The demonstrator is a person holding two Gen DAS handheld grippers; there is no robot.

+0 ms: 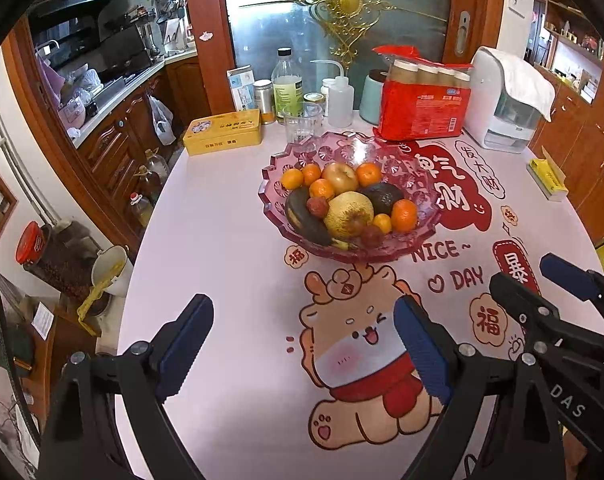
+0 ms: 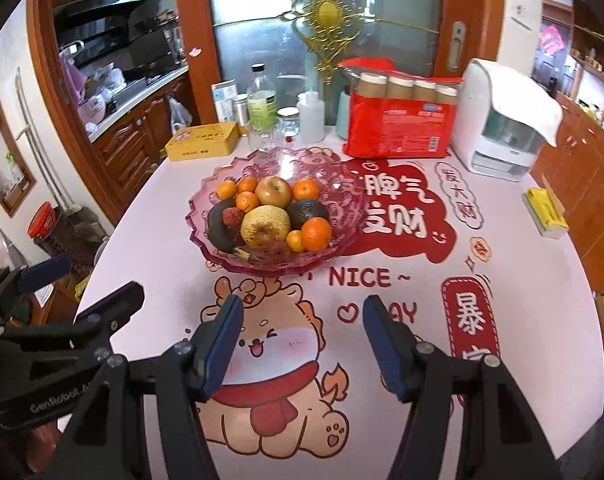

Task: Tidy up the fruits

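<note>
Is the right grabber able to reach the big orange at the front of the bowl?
Probably yes. The right gripper is open and the bare tablecloth lies between it and the orange, which sits uncovered near the bowl's front rim.

Wooden kitchen cabinets point(image 1: 114, 148) flank a frosted-glass door point(image 1: 338, 32).

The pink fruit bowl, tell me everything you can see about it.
The pink fruit bowl looks like clear pink cut glass or plastic, wide and shallow, with a scalloped rim and a pressed fan pattern. It stands upright on the printed tablecloth, in front of a drinking glass. Heaped in its near-left part are oranges, an apple, a pear, an avocado, a blackened banana and small reddish fruits. Neither tool touches it.
</note>
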